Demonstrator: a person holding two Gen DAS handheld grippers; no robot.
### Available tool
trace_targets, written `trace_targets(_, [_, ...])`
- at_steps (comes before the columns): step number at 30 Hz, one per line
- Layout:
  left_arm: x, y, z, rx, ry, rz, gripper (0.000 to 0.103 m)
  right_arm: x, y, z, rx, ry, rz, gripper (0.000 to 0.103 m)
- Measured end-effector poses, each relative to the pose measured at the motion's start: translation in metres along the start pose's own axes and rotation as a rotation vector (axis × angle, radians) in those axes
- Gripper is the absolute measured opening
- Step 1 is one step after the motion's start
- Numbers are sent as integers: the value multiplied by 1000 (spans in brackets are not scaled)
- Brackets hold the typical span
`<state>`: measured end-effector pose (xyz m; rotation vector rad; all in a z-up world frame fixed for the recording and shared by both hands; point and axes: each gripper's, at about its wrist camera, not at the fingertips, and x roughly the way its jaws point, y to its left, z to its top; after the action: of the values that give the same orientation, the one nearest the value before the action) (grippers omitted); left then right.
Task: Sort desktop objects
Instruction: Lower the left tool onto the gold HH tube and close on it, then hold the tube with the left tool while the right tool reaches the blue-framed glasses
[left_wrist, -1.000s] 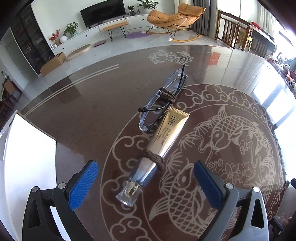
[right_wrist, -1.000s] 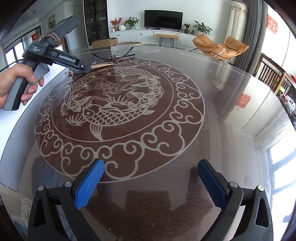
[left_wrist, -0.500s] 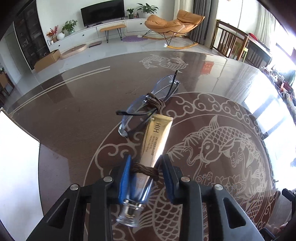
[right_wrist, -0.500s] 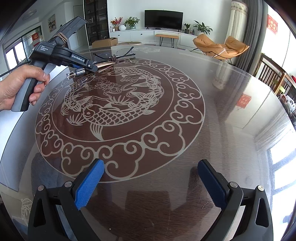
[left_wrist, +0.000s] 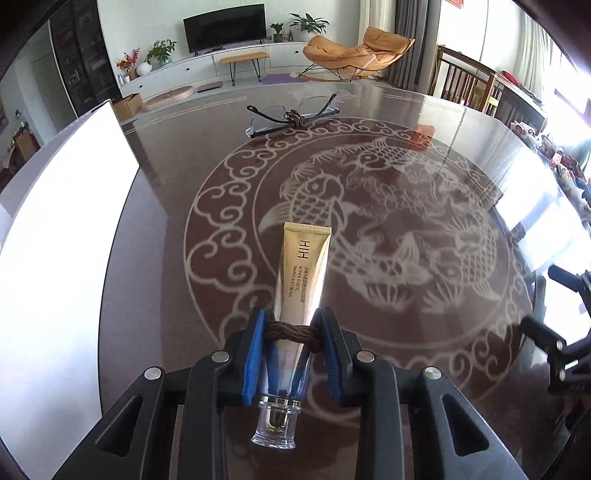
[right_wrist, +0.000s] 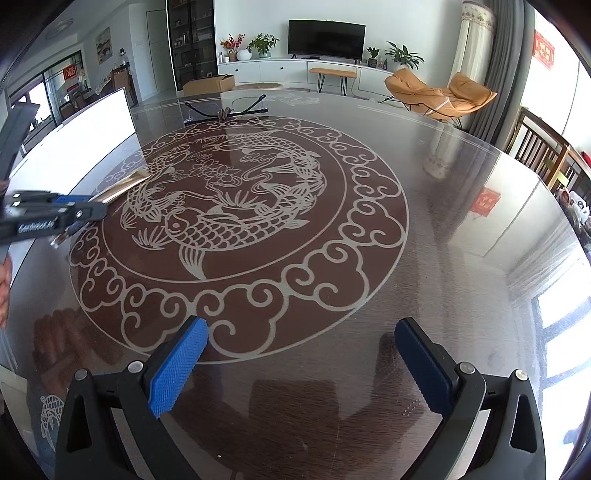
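Note:
My left gripper (left_wrist: 291, 345) is shut on a gold eye-cream tube (left_wrist: 301, 273) with a clear cap, gripped near its cap end where a brown hair tie (left_wrist: 291, 329) wraps it. The tube is held above the round table (left_wrist: 461, 155), pointing forward. A pair of glasses (left_wrist: 291, 116) with a second brown tie lies at the table's far side. In the right wrist view the left gripper (right_wrist: 70, 214) holds the tube (right_wrist: 122, 186) at the left, and the glasses (right_wrist: 225, 110) lie far back. My right gripper (right_wrist: 299, 365) is open and empty above the near table edge.
A white board (left_wrist: 59, 236) lies along the table's left side, also in the right wrist view (right_wrist: 77, 144). The table top has a koi pattern (right_wrist: 236, 218). Chairs (left_wrist: 469, 88) stand beyond the far right edge.
My left gripper closed on the tube, then lifted it away from the glasses, back and toward the table's left. The glasses stayed in place. The right gripper has not moved.

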<state>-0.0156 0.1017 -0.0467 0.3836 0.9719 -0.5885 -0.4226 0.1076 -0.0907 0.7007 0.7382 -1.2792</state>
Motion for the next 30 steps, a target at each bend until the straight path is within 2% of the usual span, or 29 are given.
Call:
trace_targets(3, [-6,0,-15,-14,-18,-20,33,-1,1,0,-3,-1,-7,103])
trace_targets(4, [-6,0,-17,-11,-24,-29,41,-1,1,0,-4,-1,-9,103])
trace_targets(5, [-6,-1,-18,1,-26,-30,55,-1,1,0,-4,-1,-10,103])
trace_targets(7, [-3,-3,-19,23,-34,-13,73,-2,2,1,-4,-1,-10,103])
trace_targets(8, [-1,-2,-18,26,-41,-15,76,-2,2,1,-3,-1,-9,103])
trace_targets(12, [3,0,-14,9,-69,-27,78,-2,2,1,-5,-1,-12,103])
trace_targets(14, [4,0,-16,-1,-85,-22,86,-2,2,1,-4,0,-11,103])
trace_targets(20, [9,5,-14,-36,-59,1,103,-1,2,0,-4,2,-4,103])
trace_targets(30, [7,4,-16,-38,-54,-2,103,-1,3,0,-3,4,-4,103])
